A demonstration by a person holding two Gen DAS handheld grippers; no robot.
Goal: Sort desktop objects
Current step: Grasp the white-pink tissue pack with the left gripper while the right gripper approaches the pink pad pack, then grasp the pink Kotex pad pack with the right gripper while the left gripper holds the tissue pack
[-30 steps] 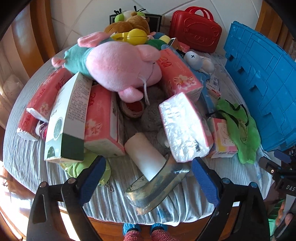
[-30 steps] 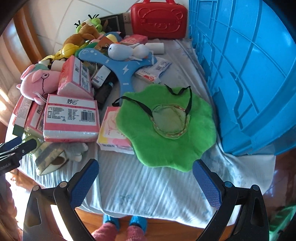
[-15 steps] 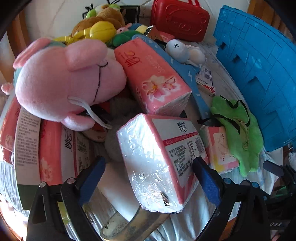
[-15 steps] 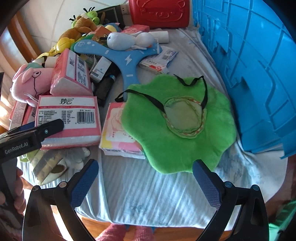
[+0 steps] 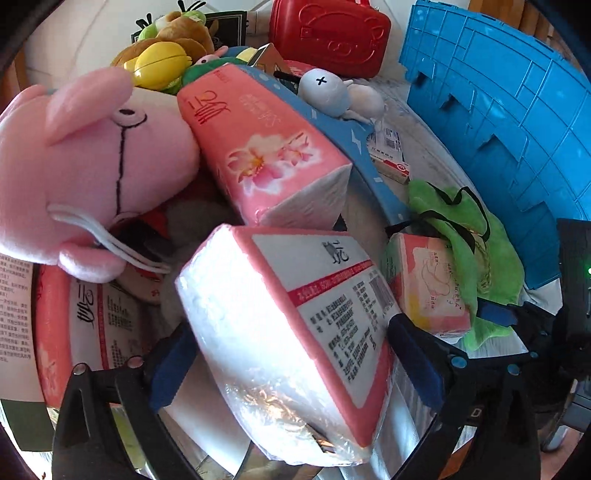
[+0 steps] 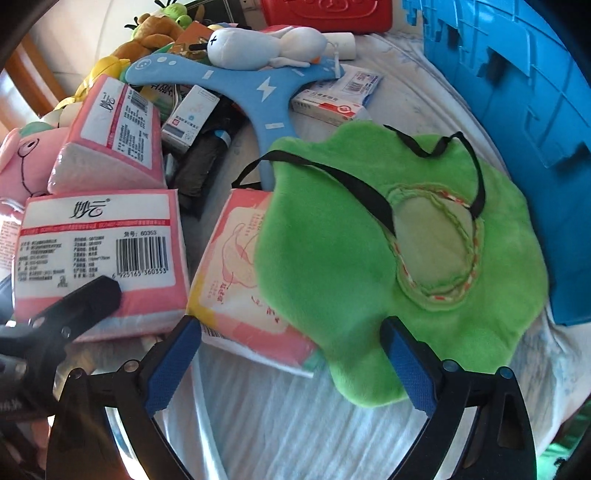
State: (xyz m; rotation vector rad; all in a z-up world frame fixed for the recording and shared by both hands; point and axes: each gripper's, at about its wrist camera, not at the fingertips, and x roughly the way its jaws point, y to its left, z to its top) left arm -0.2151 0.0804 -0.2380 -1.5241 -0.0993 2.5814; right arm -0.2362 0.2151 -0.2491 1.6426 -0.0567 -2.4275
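A pink-and-white tissue pack (image 5: 295, 317) fills the space between the fingers of my left gripper (image 5: 291, 365), which is open and straddles its near end. The same pack (image 6: 99, 243) shows in the right wrist view with a black left finger lying against it. My right gripper (image 6: 291, 365) is open low over the bed. The corner of a small pink pack (image 6: 240, 280) and the edge of a green plush hat (image 6: 369, 258) lie between its fingers. A second tissue pack (image 5: 266, 147) leans just beyond the first, beside a pink pig plush (image 5: 92, 158).
A blue plastic crate (image 5: 509, 122) stands along the right side. A red case (image 5: 328, 33) sits at the back. A blue boomerang-shaped toy (image 6: 258, 88), a white plush (image 6: 266, 48), medicine boxes (image 6: 328, 103) and more plush toys crowd the grey sheet (image 6: 295, 424).
My left gripper has moved forward until the tissue pack sits between its fingers. My right gripper has moved closer to the green hat and the small pink pack.
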